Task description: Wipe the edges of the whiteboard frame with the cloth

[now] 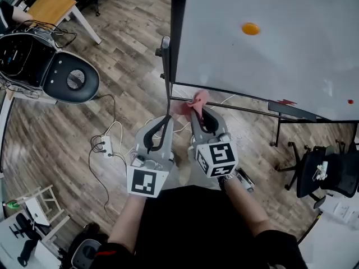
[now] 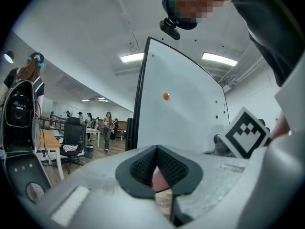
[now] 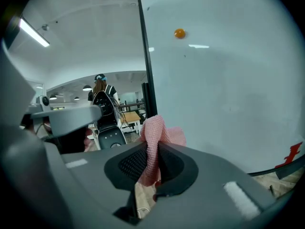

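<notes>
Head view, looking steeply down.

- Whiteboard [image 1: 269,43]: fills the upper right of the frame. White face, with a black frame [image 1: 178,32] running down its left edge and along the bottom. It stands on a wood plank floor [image 1: 129,55].
- Grey and black rounded machine [image 1: 70,80]: upper left of the frame, on the floor, with cables trailing from it.
- Office chair [image 1: 325,175]: black, at the right edge below the board.
- Right claw [image 1: 201,114]: centre of the frame, pointing up toward the board's lower left corner. Clamped on the cloth. In the right gripper view both pads press on the fabric, and a bunch of it stands up above the tips.
- Left claw [image 1: 166,122]: just left of the right one and nearly parallel to it. Its tip is at the dark upright bar under the board's corner. Jaws together; in the left gripper view the pads meet at their tips.
- Cloth [image 1: 196,101]: pink, waffle-textured. It sits at the lower left corner of the board, right at the bottom frame edge. Cannot tell whether it touches the frame.
- Power strip [image 1: 106,145]: white, on the floor left of the left claw.
- Orange magnet [image 1: 251,29]: small disc on the board face, upper centre right.
</notes>
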A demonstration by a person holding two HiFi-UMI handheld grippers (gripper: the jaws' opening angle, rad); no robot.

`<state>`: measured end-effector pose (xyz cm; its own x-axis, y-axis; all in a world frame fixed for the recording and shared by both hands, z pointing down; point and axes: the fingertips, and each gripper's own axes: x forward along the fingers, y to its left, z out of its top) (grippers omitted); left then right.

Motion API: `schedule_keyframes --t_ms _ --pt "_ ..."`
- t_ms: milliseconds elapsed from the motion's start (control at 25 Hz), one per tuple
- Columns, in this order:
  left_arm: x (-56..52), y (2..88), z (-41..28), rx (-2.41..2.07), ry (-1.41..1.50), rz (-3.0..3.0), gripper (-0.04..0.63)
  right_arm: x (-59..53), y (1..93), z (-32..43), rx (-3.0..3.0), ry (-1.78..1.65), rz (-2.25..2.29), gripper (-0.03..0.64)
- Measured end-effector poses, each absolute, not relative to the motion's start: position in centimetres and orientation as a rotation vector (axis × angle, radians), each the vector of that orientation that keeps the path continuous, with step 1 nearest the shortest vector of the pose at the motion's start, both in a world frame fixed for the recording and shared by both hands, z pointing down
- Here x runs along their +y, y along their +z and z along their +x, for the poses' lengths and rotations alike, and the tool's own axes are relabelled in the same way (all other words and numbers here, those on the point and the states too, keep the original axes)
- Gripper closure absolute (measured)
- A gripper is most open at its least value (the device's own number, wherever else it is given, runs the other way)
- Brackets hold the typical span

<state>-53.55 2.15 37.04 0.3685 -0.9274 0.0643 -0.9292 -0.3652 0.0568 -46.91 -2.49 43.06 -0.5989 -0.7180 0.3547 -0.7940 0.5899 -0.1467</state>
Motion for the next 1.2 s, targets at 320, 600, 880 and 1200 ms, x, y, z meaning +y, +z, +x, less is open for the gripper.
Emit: schedule_keyframes --t_ms 320,600,880,1200 --pt "1.6 36.8 -54.0 -1.814 0.035 2.467 0.595 -5.0 47.7 -48.8 -2.516 0.509 1.152 0.568" --pt "1.6 35.8 -54.4 -1.911 0.019 2.408 0.595 -6.7 51.1 -50.2 -2.455 0.589 1.118 0.568" --pt "1.4 35.9 -54.7 -1.979 0.036 2.340 0.595 -7.8 54.6 -51.5 -2.405 0.598 1.041 0.568" --pt "2.1 36.2 -54.6 -2.067 0.058 2.250 0.595 -8.8 56.4 -53.1 -2.414 0.569 0.947 0.568"
